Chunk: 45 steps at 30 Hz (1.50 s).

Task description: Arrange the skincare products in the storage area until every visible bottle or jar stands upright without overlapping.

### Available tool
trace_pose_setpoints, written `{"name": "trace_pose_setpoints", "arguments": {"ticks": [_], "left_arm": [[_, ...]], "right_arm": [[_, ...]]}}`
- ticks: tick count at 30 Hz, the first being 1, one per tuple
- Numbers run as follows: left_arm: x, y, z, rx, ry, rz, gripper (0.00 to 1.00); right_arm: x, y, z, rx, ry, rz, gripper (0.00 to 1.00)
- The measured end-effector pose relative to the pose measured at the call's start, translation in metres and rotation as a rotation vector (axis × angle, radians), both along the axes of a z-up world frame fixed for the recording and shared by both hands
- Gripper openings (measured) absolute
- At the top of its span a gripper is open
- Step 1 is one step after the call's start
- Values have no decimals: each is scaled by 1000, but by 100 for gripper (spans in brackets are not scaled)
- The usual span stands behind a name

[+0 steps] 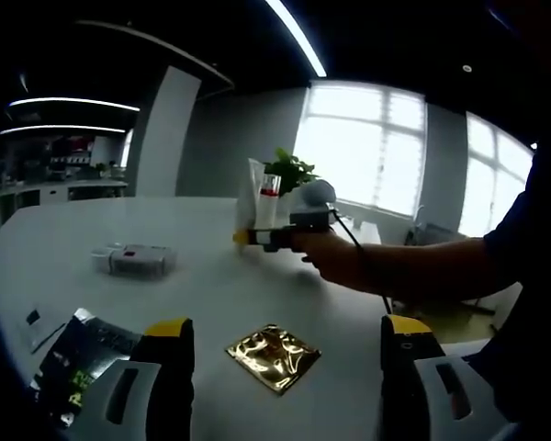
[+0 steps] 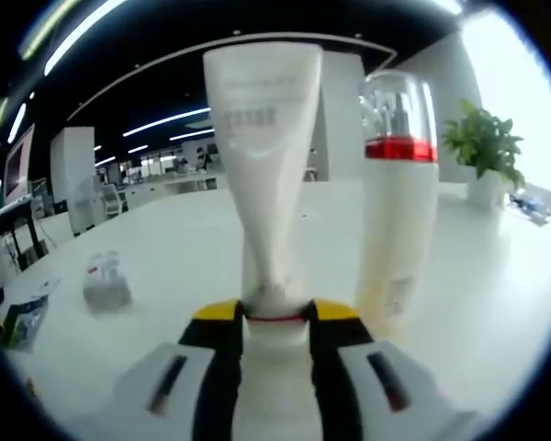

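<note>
Two skincare containers stand side by side toward the far edge of the white table [image 1: 211,285]: a white tube [image 2: 262,165] standing on its cap, crimped end up, and a white bottle [image 2: 397,230] with a red band under a clear cap, just beside it on the tube's right in the right gripper view. The right gripper [image 2: 274,317] has its yellow-tipped jaws clamped on the tube's narrow lower end, just above the cap; the left gripper view shows it [image 1: 257,237] from the side, held in a person's hand [image 1: 335,257] at the foot of the pair.

The left gripper [image 1: 280,333] hovers near the table's near edge with its jaws well apart and nothing between them. Below it lie a gold foil sachet [image 1: 273,356] and, at the near left corner, a dark printed packet [image 1: 73,354]. A small white box [image 1: 133,260] lies flat toward the left side, well apart from the standing pair.

The step in hand looks like settling the tube upright. To do it well, the cap should sit flat on the table before the jaws let go, since the tube is top-heavy and wide above. Opening slowly and drawing straight back, away from the bottle, should avoid nudging either one. The gap between tube and bottle is narrow, so any sideways drift risks toppling the neighbour.
</note>
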<state>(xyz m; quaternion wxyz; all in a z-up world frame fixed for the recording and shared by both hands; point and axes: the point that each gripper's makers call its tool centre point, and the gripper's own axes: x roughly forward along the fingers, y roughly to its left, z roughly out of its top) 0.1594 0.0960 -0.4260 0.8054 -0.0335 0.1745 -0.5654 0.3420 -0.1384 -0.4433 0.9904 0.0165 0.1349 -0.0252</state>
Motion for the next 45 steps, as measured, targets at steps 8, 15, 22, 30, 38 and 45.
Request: {"name": "trace_pose_setpoints", "arguments": {"ticks": [8,15,22,30,38,45], "left_arm": [[5,-1,2,-5,-1,3,85],[30,-16,29,-26,-57,10,80],[31,-29,32,-6,-76,-7,80],[25,-23,25,15,-62,0,80],[22,-17,22,19,-59,8,80],[22,-8,18,27,-49,25,80]], "right_arm": [[-19,7,-5,42,25,41,33],[-45,5,2,66,15,78,32],[-47,4,3,69,7,88,30],[-55,9,31,-5,-104,96,0],[-46,9,40,-16,-117,100,0],[-34,8,46,-24,-128,103,0]]}}
